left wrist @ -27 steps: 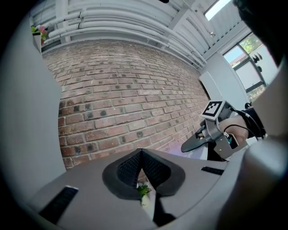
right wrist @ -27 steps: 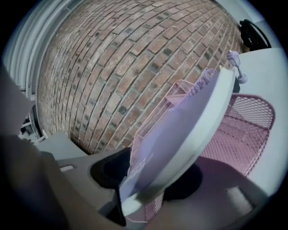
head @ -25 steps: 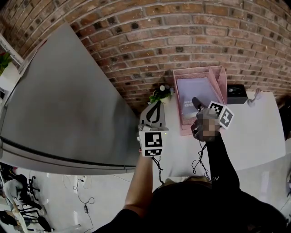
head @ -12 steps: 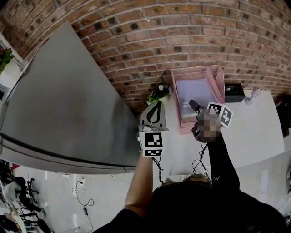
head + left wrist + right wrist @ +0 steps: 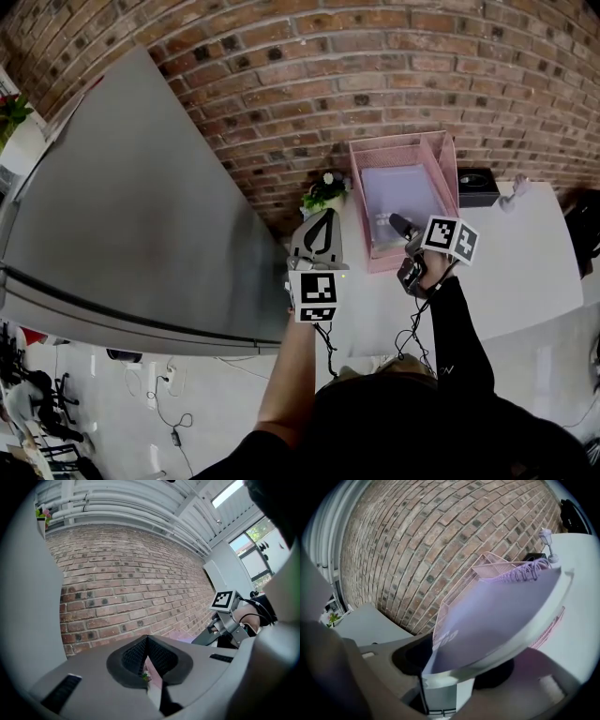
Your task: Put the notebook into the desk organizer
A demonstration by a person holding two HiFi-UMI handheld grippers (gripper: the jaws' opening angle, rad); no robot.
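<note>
A lavender spiral notebook [image 5: 403,187] lies inside the pink mesh desk organizer [image 5: 358,208] against the brick wall. My right gripper [image 5: 395,222] sits at the organizer's near edge. In the right gripper view the notebook [image 5: 497,611] fills the picture, with the organizer's mesh [image 5: 464,590] behind it. The jaws of the right gripper [image 5: 454,667] have just been opening and stand wide. The notebook's near corner is still between them, not pinched. My left gripper [image 5: 325,214] hovers left of the organizer, pointing at the wall. The left gripper [image 5: 147,641] is shut on nothing.
A small potted plant [image 5: 323,192] stands left of the organizer and a black box [image 5: 476,185] to its right. Beside the box is a small white stemmed object [image 5: 514,195]. The white table [image 5: 525,267] stretches right. A big grey slanted panel [image 5: 141,206] fills the left.
My right gripper has drawn back a little from the organizer toward me, leaving the notebook lying in the tray. The left gripper has stayed where it was.
</note>
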